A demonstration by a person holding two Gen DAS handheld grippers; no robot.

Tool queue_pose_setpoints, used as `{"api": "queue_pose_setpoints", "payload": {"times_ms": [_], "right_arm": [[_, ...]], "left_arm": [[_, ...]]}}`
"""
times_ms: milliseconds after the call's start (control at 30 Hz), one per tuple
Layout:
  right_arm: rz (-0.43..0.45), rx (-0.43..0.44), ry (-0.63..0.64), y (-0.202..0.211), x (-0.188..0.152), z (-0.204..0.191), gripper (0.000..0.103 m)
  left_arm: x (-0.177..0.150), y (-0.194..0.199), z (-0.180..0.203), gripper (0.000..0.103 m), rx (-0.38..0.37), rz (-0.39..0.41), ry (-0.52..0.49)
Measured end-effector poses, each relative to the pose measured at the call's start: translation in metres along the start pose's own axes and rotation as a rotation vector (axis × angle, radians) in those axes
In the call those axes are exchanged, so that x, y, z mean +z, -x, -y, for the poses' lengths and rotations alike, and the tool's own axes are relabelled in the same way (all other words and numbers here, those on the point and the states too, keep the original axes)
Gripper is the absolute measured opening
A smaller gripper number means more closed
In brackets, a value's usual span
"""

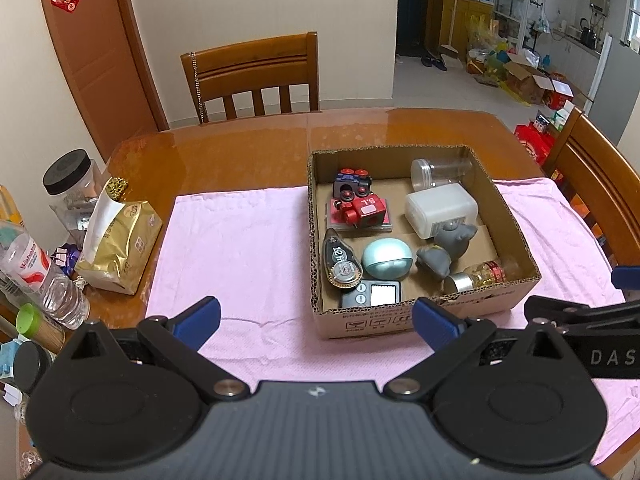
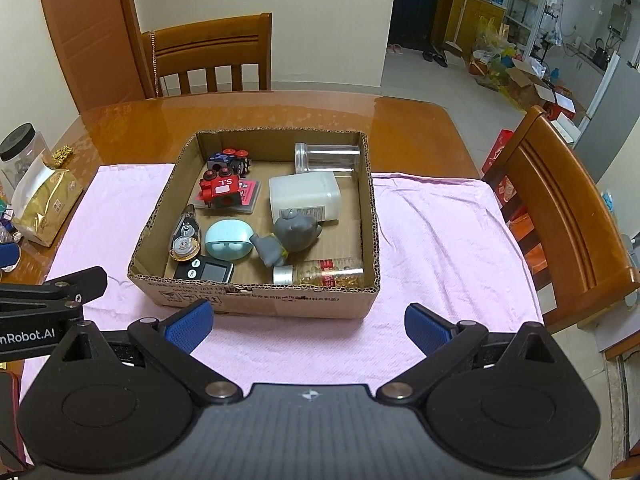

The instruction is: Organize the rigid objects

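Both claws hang spread and empty over the pink towel [image 2: 440,240] on the desk [image 2: 280,116]: my left claw [image 1: 316,316], my right claw [image 2: 308,324]. Ahead, the cardboard box [image 2: 256,300] holds a red toy train [image 2: 220,192], grey figurine [image 2: 292,236], white container [image 2: 304,196], and perhaps a timer [image 2: 208,270].

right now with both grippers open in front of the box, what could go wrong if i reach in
The cardboard box is packed tight: grabbing the grey shark toy could nudge the gold-filled bottle or the white container. The clear jar lies on its side and may roll. The near box wall could catch a lowered gripper.
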State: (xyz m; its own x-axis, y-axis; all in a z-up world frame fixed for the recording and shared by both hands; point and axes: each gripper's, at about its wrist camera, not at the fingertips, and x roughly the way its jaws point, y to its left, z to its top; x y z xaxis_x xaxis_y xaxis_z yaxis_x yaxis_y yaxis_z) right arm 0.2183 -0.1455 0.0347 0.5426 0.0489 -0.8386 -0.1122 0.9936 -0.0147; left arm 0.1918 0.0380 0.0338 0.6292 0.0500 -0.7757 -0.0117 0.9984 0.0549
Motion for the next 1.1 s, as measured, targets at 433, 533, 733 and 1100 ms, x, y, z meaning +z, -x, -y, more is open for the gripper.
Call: {"api": "queue_pose_setpoints", "payload": {"times_ms": [433,533,733,1100], "right_arm": [[0.010,-0.001,0.003,0.0028,0.0025,0.0023,0.103],[0.010,-0.001,0.004,0.0027,0.0026,0.0024,0.103],[0.009,-0.005,-0.001,0.0029,0.0023,0.0039,0.103],[0.012,-0.006,0.001,0.0025,0.0013,0.0042,0.103]], "left_arm": [[0.0021,0.0049,0.0017,0.102,0.013,0.006,0.007],[0.0022,0.0050,0.0021,0.102,0.014,0.006,0.008],[0.0021,0.0053,0.0034,0.102,0.018,0.007,0.008],[0.0020,0.0053,0.0043,0.102,0.020,0.005,0.010]]}}
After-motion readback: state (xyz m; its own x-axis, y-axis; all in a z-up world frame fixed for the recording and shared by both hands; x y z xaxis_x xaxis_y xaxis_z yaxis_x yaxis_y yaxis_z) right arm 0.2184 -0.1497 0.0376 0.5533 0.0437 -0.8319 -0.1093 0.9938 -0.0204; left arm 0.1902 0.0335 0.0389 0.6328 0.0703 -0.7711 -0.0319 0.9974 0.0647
